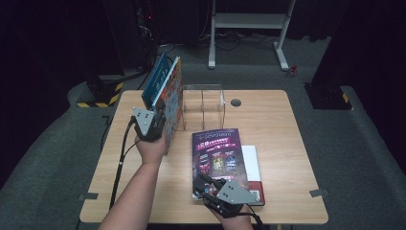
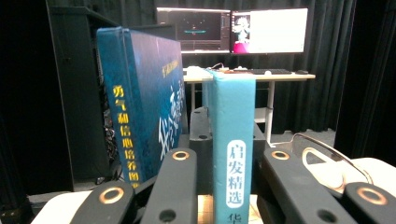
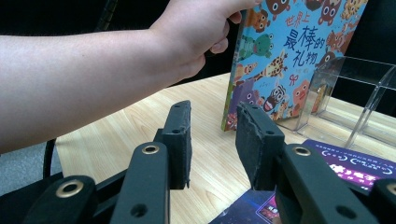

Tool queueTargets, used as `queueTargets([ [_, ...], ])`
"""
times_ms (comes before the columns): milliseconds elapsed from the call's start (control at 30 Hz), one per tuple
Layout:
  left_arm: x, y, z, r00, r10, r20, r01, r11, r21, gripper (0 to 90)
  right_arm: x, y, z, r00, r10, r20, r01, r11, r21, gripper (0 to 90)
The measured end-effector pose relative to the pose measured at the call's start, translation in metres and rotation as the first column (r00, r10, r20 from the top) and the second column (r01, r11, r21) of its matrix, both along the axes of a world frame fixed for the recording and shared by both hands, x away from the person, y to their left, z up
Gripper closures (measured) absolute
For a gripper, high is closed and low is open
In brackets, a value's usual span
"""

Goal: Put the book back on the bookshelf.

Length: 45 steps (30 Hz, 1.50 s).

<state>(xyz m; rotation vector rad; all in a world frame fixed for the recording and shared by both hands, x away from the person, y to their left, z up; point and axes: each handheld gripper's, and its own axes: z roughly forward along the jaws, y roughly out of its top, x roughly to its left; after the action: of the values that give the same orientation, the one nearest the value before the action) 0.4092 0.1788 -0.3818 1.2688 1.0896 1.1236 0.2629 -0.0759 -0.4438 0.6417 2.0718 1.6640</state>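
The wooden table carries a clear acrylic organizer at its far middle. Upright books stand just left of it, one teal-spined book clamped in the left gripper. A purple-covered book lies flat at the near right; by its near edge the right gripper has its jaws apart, gripping nothing

A lab or recording studio, by every sign; black curtains all round; grey carpet with hazard-striped tape at the edge; a lone wooden table under a fixed camera; two lit monitors on a white desk behind.
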Motion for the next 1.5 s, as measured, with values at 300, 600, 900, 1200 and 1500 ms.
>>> queueTargets([
  [300,-0.007,0.010,-0.008,0.9997,-0.023,-0.012,0.023,0.9997,-0.002,80.5,-0.001,0.002,-0.001,1.0000,0.004,0.002,-0.004,1.0000,0.001,65.5],
  [600,-0.010,0.016,-0.013,0.9993,-0.031,-0.021,0.031,0.9995,0.010,80.0,-0.001,0.003,-0.002,1.0000,0.004,-0.003,-0.004,1.0000,-0.003,65.5],
  [900,-0.011,0.019,-0.013,0.9989,-0.037,-0.031,0.038,0.9988,0.033,79.3,0.000,0.004,-0.003,1.0000,0.007,-0.004,-0.007,0.9999,-0.008,65.4],
  [1200,-0.011,0.020,-0.012,0.9983,-0.042,-0.040,0.044,0.9984,0.037,78.9,0.001,0.004,-0.004,1.0000,0.005,-0.008,-0.005,0.9999,-0.009,65.3],
  [1500,-0.013,0.021,-0.012,0.9968,-0.058,-0.055,0.060,0.9973,0.043,73.5,0.001,0.004,-0.004,0.9999,0.010,-0.008,-0.010,0.9998,-0.016,65.3],
])
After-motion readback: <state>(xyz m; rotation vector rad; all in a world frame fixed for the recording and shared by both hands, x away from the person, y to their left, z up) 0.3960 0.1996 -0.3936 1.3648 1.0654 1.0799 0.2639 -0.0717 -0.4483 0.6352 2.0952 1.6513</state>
